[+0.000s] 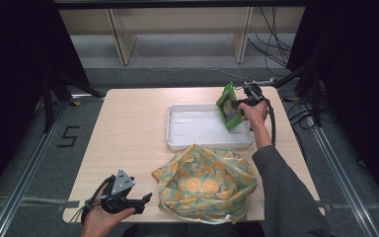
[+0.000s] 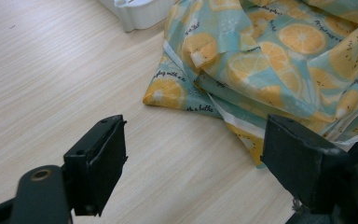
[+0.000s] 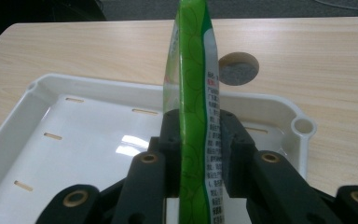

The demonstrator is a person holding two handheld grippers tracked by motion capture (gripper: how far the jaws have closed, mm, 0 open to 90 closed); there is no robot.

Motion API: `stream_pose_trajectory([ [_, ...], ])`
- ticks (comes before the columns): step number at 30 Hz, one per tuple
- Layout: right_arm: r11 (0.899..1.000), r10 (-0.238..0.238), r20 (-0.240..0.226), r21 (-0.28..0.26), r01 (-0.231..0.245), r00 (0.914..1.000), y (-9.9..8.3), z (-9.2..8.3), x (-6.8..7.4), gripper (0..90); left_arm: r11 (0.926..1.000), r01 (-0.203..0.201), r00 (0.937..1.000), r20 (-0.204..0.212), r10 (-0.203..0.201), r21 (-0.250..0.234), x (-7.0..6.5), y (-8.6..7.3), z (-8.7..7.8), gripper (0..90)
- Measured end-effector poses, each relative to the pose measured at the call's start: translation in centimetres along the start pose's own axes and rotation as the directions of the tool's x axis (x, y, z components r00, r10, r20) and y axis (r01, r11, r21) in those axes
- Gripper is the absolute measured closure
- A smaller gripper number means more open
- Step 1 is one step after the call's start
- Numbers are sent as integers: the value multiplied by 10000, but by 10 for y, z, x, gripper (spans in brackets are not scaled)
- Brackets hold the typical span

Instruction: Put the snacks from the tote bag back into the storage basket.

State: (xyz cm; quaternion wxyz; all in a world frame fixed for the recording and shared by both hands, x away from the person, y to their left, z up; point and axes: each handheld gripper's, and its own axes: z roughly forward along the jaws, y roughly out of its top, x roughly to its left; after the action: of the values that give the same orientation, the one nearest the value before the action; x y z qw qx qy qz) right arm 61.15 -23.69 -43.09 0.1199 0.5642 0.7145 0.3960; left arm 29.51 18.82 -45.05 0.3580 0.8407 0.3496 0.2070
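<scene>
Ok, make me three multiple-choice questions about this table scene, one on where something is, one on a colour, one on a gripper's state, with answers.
1. Where is the green packet?
A. Over the white tray's right end
B. Under the cloth bag
C. On the floor

2. What fruit print and ground colour has the cloth bag?
A. Red cherries on black
B. Orange slices on pale blue-green
C. Plain grey

3. How is the left gripper?
A. Shut on the bag
C. Holding the tray
B. Open, nothing between its jaws

Answers: 1 A, the right gripper holds it on edge above the white tray. 2 B, seen in the left gripper view. 3 B, bare table shows between the jaws.
</scene>
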Motion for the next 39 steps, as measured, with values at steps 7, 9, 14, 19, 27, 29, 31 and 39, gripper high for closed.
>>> stream_pose_trajectory([
  [7,9985,466,94,291,-468,9989,-1,-1,3,721,9994,285,9996,-14,-285,-211,-3,0,2,211],
  [9,9997,-241,240,56,240,9994,-1,-1,-3,711,10000,-69,10000,-48,69,-1,0,0,1,211],
  [14,9968,640,206,460,-648,9977,-3,-3,0,710,9995,305,9995,-91,-305,45,-2,0,0,211],
  [19,9998,175,336,-38,-173,9993,-4,0,-4,711,9994,335,9994,-74,-335,-12,-2,-1,1,211],
  [27,9981,545,133,293,-549,9984,-7,-1,-5,702,10000,-71,10000,-22,71,10,0,0,0,211],
  [29,9999,128,322,71,-130,9994,-8,1,-7,697,10000,-37,10000,-25,37,-2,0,0,0,211],
  [31,9999,-19,135,161,16,9999,-9,1,-10,690,9996,281,9996,-64,-280,59,-2,0,0,211],
  [39,9978,569,176,327,-575,9982,-13,3,-12,685,10000,32,10000,-11,-32,33,0,0,1,211],
])
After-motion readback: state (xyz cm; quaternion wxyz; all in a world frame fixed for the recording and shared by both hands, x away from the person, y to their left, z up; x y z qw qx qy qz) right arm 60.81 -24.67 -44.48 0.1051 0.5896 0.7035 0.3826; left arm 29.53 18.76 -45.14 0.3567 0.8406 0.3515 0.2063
